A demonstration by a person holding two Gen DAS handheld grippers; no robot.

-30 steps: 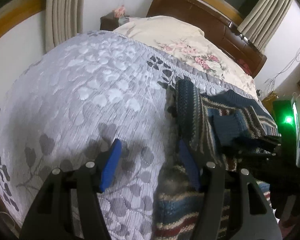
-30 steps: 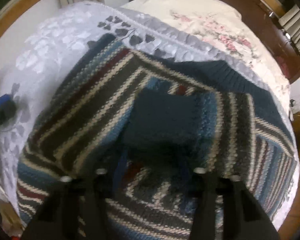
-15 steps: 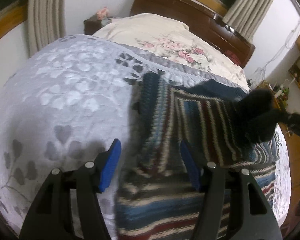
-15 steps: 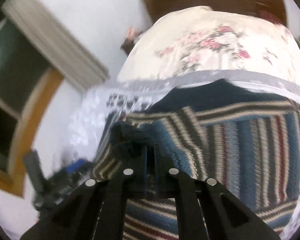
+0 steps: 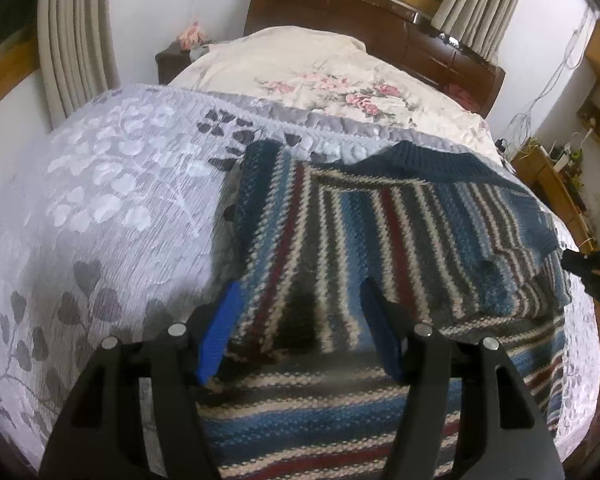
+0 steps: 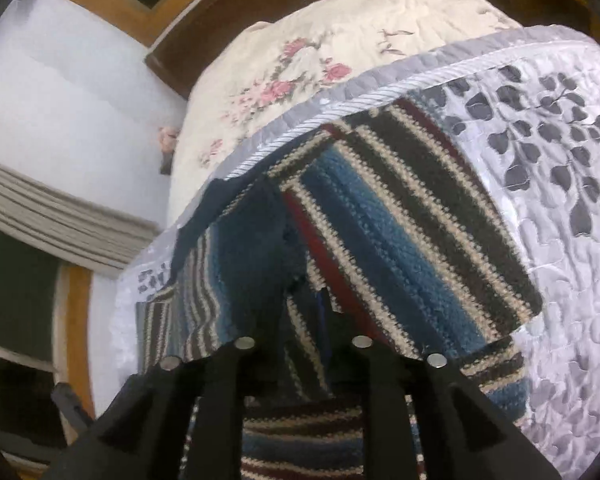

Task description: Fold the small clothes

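On grey quilt [image 5: 112, 208], striped sweater [image 5: 380, 232] folded; left gripper [image 5: 300, 320] spread apart, right gripper [image 6: 304, 304] unclear (tips hidden).

A bedroom in a home is showing here. A bed [image 5: 100, 208] is lying under a pale quilt with leaf patterns, and a cream floral cover [image 5: 320, 76] is spreading toward a dark wooden headboard [image 5: 380, 12]. Curtains [image 5: 76, 40] are hanging beside wood-framed windows, a small nightstand [image 5: 172, 60] is standing in the corner, and cluttered wooden shelves [image 5: 572, 184] are lining the far wall.
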